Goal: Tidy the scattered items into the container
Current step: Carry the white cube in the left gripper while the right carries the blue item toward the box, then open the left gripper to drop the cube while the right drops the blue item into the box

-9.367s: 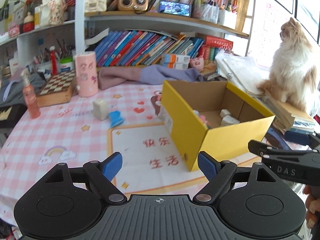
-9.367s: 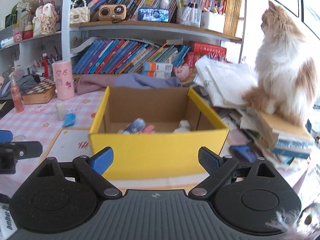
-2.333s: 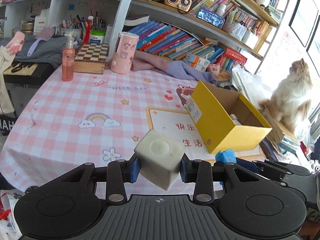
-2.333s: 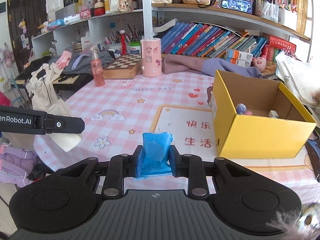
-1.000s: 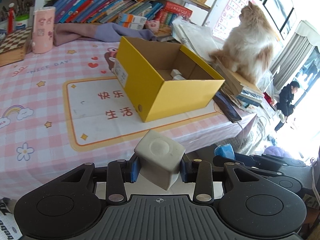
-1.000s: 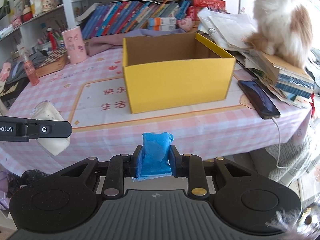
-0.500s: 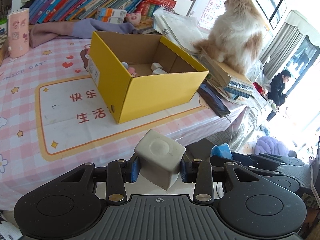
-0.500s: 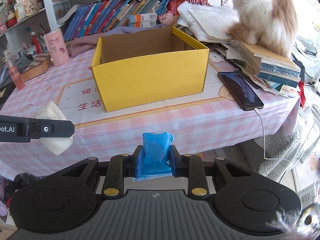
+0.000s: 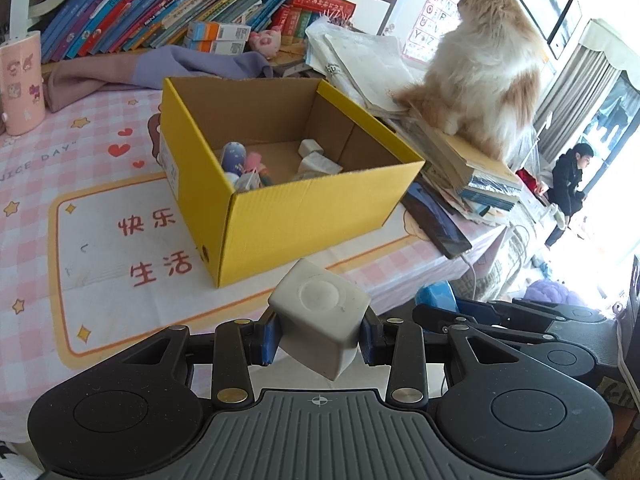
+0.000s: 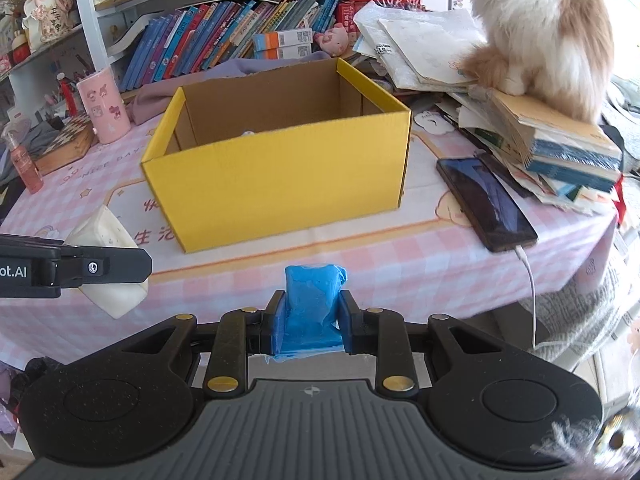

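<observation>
The left hand-held gripper [image 9: 319, 338] clamps a grey-white cube [image 9: 320, 316] between its pads; the right hand-held gripper [image 10: 313, 322] pinches a blue packet [image 10: 314, 304]. Both hover off the bench [image 10: 400, 264] edge, just before the yellow cardboard box [image 9: 304, 216], which holds small items. A cat [image 9: 484, 64] sits on stacked books beside it.

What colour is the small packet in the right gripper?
Bright blue packet, clearest in the right wrist view.
</observation>
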`<state>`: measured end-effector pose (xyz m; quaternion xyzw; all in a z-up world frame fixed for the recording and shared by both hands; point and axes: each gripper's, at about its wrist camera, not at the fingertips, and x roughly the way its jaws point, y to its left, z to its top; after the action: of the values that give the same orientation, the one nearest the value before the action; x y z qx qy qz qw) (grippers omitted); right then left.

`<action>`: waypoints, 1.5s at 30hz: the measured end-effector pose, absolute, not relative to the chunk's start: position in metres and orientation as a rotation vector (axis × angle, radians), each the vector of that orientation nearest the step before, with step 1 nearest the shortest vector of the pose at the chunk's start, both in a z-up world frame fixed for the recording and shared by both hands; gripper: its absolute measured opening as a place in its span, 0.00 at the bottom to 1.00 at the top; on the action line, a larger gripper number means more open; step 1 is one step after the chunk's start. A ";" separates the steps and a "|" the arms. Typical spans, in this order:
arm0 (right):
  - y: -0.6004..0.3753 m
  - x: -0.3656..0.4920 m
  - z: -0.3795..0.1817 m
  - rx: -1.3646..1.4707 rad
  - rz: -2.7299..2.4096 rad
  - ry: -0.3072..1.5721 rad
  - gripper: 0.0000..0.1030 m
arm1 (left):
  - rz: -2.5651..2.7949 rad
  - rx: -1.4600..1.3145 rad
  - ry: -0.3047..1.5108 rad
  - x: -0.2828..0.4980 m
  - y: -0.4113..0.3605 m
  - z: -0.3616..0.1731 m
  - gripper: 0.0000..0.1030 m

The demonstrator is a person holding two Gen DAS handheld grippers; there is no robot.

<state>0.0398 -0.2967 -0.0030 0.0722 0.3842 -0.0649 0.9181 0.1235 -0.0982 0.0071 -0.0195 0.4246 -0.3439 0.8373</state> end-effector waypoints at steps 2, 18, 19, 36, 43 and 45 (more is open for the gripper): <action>-0.305 0.051 -0.001 0.142 -0.114 0.784 0.24 | -0.728 -0.042 0.886 0.128 -0.106 0.011 0.36; -0.352 0.144 0.040 0.035 0.098 0.585 0.24 | -0.541 -0.077 0.721 0.193 -0.147 0.050 0.36; -0.354 0.151 0.041 0.024 0.110 0.579 0.24 | -0.530 -0.066 0.718 0.199 -0.151 0.050 0.36; -0.350 0.310 -0.008 -0.323 0.282 0.806 0.24 | -0.379 0.117 0.851 0.293 -0.219 -0.003 0.36; -0.350 0.325 -0.014 -0.337 0.315 0.852 0.24 | -0.351 0.107 0.837 0.294 -0.218 -0.004 0.36; -0.350 0.324 -0.014 -0.339 0.323 0.852 0.24 | -0.347 0.104 0.827 0.294 -0.218 -0.002 0.36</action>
<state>0.3243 -0.3497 -0.0144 -0.1628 0.4092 0.1551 0.8843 0.2937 -0.2184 -0.0021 0.0505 0.3994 -0.1676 0.8999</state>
